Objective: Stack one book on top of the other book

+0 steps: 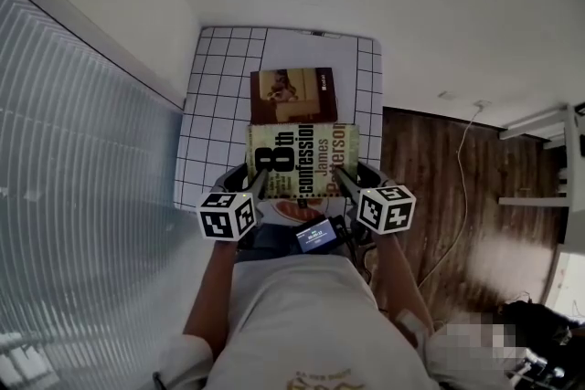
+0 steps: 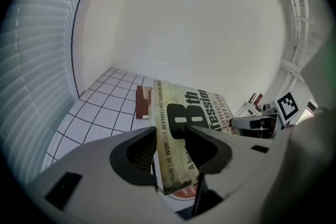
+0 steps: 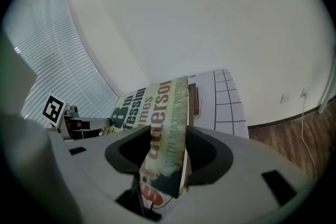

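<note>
Left tool (image 1: pixel 259 184) and right tool (image 1: pixel 343 183) squeeze the green book's (image 1: pixel 302 158) sides. The brown book (image 1: pixel 292 96) lies nearer the bench's (image 1: pixel 215 105) far edge.

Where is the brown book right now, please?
In the head view, the brown book lies on the table, just beyond the green book held by the left gripper and right gripper.

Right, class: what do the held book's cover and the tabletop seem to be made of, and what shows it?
The held book: paper or thin card cover, printed, matt; its near corner looks scuffed. The tabletop: smooth white surface with thin dark grid lines, probably laminate or a printed sheet.
</note>
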Demonstrator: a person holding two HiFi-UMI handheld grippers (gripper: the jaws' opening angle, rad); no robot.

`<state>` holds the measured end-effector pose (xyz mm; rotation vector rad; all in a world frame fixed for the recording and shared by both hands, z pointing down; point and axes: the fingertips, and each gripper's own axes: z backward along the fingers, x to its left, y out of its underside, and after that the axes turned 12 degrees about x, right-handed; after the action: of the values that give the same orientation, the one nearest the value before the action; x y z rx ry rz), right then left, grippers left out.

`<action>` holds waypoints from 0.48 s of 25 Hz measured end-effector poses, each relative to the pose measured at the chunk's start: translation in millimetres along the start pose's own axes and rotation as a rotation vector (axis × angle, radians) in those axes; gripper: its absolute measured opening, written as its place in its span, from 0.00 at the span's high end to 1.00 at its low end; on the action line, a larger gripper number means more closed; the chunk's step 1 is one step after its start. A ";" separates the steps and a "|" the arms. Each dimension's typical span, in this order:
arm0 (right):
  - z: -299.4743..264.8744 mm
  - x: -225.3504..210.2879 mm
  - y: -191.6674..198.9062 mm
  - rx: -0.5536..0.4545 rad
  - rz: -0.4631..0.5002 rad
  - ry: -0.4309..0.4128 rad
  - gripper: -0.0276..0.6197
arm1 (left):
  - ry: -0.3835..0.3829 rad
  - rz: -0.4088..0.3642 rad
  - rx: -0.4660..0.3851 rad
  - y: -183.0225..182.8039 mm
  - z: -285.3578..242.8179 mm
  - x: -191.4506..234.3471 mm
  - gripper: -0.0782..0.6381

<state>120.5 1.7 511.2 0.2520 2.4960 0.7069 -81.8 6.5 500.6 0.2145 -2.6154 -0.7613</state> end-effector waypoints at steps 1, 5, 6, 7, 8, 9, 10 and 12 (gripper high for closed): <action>-0.5 -0.5 -0.8 0.000 0.001 -0.001 0.63 | 0.000 -0.001 -0.002 -0.6 -0.4 0.1 0.64; -4.1 -0.8 -5.2 0.004 0.001 0.002 0.63 | 0.001 0.003 0.000 -3.7 -2.8 3.4 0.64; -5.5 -1.5 -6.6 0.006 0.000 0.004 0.63 | 0.003 0.005 0.002 -4.8 -4.2 4.3 0.64; -7.3 -2.7 -8.6 0.009 -0.001 0.005 0.63 | 0.006 0.005 0.004 -6.5 -6.0 5.4 0.64; -9.5 -4.2 -11.0 0.013 -0.003 0.007 0.63 | 0.008 0.006 0.007 -8.8 -8.3 6.6 0.65; -11.7 -5.7 -13.4 0.017 -0.006 0.008 0.63 | 0.010 0.006 0.012 -11.2 -10.9 7.9 0.65; -13.7 -7.1 -15.6 0.021 -0.010 0.010 0.63 | 0.012 0.007 0.018 -13.2 -13.5 9.2 0.65; -17.7 -9.9 -19.4 0.031 -0.016 0.014 0.63 | 0.017 0.010 0.028 -16.5 -18.7 11.5 0.65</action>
<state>118.7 -25.4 518.0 0.2390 2.5207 0.6666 -83.8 -19.3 509.9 0.2150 -2.6103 -0.7169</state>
